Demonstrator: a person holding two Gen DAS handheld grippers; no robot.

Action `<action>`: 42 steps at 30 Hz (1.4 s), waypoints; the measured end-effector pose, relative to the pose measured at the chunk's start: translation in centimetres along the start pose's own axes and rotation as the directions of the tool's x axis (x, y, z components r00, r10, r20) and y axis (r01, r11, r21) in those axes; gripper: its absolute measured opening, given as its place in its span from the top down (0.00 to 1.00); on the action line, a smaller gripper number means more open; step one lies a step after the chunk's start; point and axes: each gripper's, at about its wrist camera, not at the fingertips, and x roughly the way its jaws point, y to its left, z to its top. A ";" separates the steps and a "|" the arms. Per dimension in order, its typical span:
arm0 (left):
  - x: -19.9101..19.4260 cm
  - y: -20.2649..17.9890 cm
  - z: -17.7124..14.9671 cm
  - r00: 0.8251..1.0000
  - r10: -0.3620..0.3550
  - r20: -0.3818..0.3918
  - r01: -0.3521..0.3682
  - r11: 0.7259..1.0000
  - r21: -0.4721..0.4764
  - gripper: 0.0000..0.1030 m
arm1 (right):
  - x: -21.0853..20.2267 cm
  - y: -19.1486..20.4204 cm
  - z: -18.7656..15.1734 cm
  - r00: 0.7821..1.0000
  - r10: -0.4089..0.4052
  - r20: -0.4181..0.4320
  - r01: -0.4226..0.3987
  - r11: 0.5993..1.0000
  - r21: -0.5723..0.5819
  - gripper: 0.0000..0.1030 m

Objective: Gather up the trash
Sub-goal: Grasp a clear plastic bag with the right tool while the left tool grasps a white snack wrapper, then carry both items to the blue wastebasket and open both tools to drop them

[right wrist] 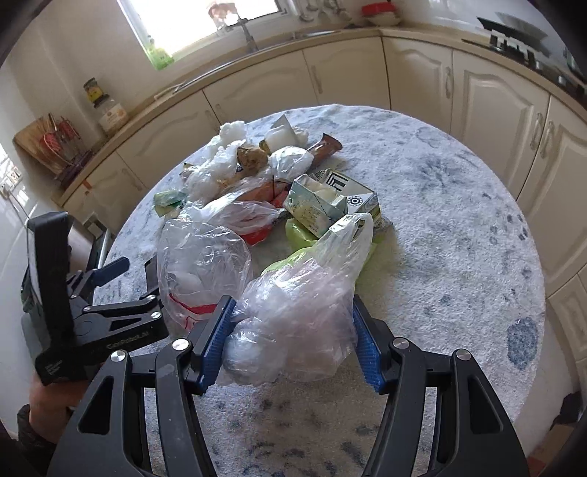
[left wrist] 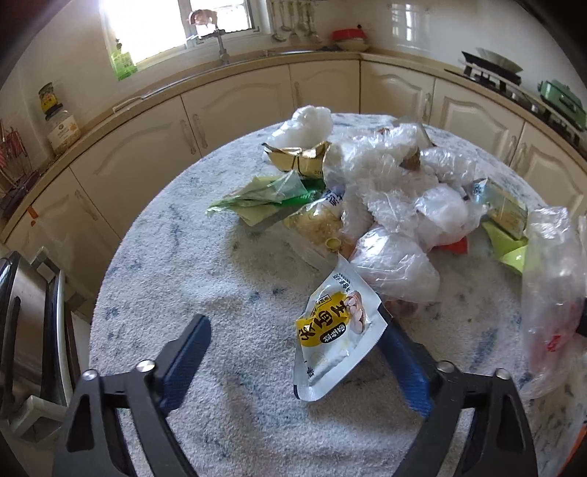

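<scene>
**Trash heap on the round counter, one bag gripped**

Fingers of the right gripper (right wrist: 291, 339) are clamped on a crumpled clear plastic bag (right wrist: 297, 319) at the lower centre of the right wrist view; both blue pads press into its sides. The left gripper (left wrist: 297, 352) has its fingers apart, with a white and yellow snack packet (left wrist: 335, 330) between them, leaning against the right-hand finger (left wrist: 403, 359) while the left-hand finger (left wrist: 187, 352) stands clear of it. Whether the packet rests on the counter cannot be told.

Beyond the fingers, the trash pile (left wrist: 385, 190) fills the middle of the speckled white and blue counter (right wrist: 458, 227): more clear bags, a green wrapper (left wrist: 264, 198), a gold carton (left wrist: 301, 157) and an opened green and white carton (right wrist: 330, 201). In the right wrist view the left gripper shows at the lower left, held by a hand (right wrist: 47, 400). Cream cabinets (left wrist: 234, 110) curve along the upper frame under a window (left wrist: 176, 25).
</scene>
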 end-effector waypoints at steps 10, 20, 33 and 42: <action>-0.1 2.9 0.1 0.983 -0.185 0.004 0.184 0.979 -0.085 0.83 | -1.0 -0.5 -0.9 1.000 0.016 0.006 -0.016 1.000 0.012 0.40; -5.8 0.8 -0.7 0.973 -0.224 0.057 0.228 0.970 -0.086 0.83 | -4.1 -2.5 -1.8 0.998 0.010 0.055 -0.013 0.999 0.047 0.40; -12.5 -9.3 2.6 0.930 -0.338 0.149 0.322 0.939 0.118 0.82 | -11.3 -9.4 -2.7 0.980 -0.063 0.191 0.031 0.985 0.170 0.40; -11.5 -18.5 4.5 0.878 -0.465 0.117 0.421 0.864 0.276 0.82 | -16.9 -17.6 -4.9 0.944 -0.210 0.253 0.125 0.941 0.315 0.40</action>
